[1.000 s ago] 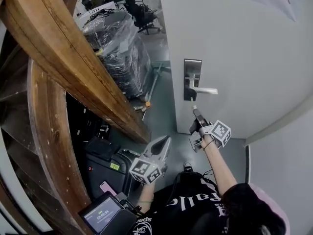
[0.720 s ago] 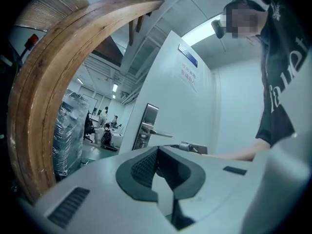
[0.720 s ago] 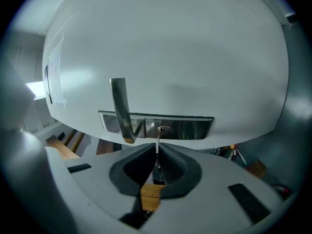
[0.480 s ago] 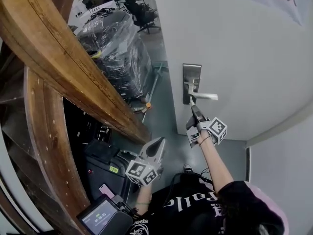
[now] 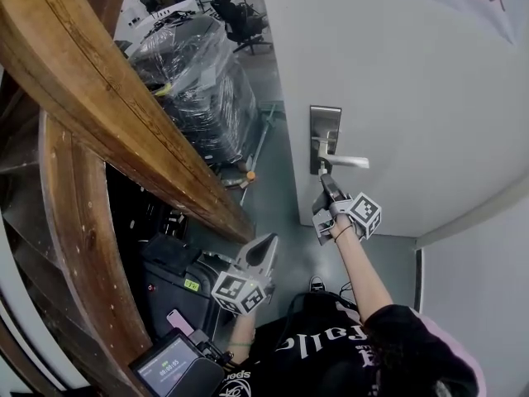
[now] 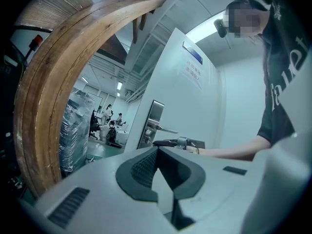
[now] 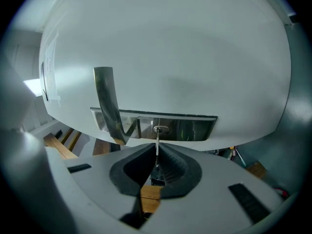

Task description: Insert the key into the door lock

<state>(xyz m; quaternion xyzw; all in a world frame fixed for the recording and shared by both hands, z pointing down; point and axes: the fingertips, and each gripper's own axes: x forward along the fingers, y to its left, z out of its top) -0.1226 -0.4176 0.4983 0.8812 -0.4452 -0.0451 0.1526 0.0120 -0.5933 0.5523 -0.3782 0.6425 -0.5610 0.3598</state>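
Observation:
The white door (image 5: 413,81) carries a steel lock plate (image 5: 324,137) with a lever handle (image 5: 345,162). My right gripper (image 5: 323,180) is raised to the plate just below the lever, shut on a thin metal key (image 7: 157,145). In the right gripper view the key's tip sits at the round keyhole (image 7: 160,129) in the plate (image 7: 190,128), beside the handle (image 7: 108,104); how deep it sits is unclear. My left gripper (image 5: 271,240) hangs low by my body, away from the door. Its pads (image 6: 146,167) meet with nothing between them.
A thick curved wooden beam (image 5: 107,98) fills the left side. Behind it stand a plastic-wrapped pallet (image 5: 198,81) and an office chair (image 5: 240,25). Black cases (image 5: 178,279) and a small screen (image 5: 169,362) lie on the floor at lower left.
My right gripper has risen with the key from below the lever up to the lock plate, bringing the key tip to the keyhole. The left gripper has barely shifted.

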